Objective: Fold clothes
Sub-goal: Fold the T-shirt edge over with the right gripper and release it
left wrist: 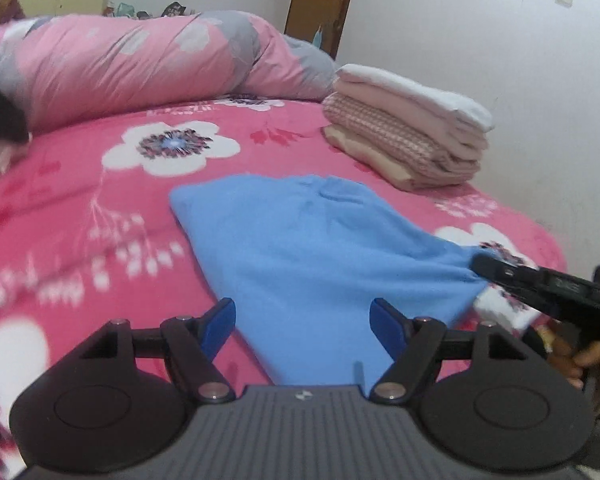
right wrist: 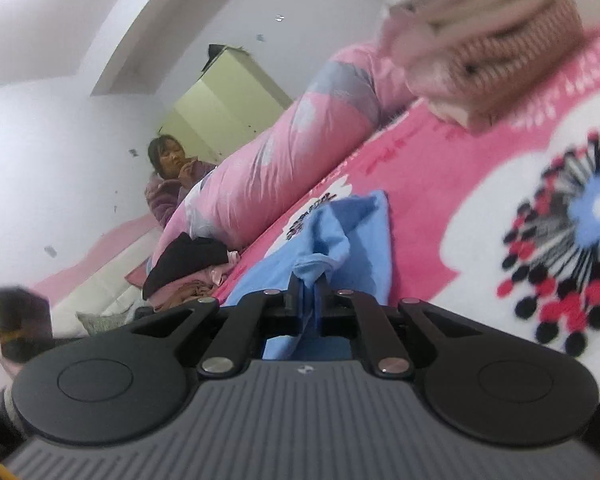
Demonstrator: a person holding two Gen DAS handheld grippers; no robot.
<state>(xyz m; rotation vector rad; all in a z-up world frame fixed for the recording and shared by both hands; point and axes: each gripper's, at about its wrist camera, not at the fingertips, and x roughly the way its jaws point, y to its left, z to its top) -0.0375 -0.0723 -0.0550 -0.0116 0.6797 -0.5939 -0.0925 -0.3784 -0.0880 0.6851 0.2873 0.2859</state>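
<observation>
Your blue garment [left wrist: 324, 248] lies partly folded on the pink flowered bedspread [left wrist: 100, 200], soft and wrinkled near its collar. Your right gripper [right wrist: 309, 292] pinches its bunched corner; your left gripper [left wrist: 302, 318] hovers spread wide over its near edge

Bare blanket [left wrist: 80, 216] lay open to my left of the blue cloth [left wrist: 320, 248], giving clear passage. My left gripper [left wrist: 302, 322] hung spread above the cloth's near edge, nothing between its fingers. Ahead on the right, a folded stack [left wrist: 408, 128] blocked the far corner; the rolled quilt [left wrist: 140, 68] walled the back. My right gripper [right wrist: 309, 292], pinching the cloth's corner, barred the right side.
</observation>
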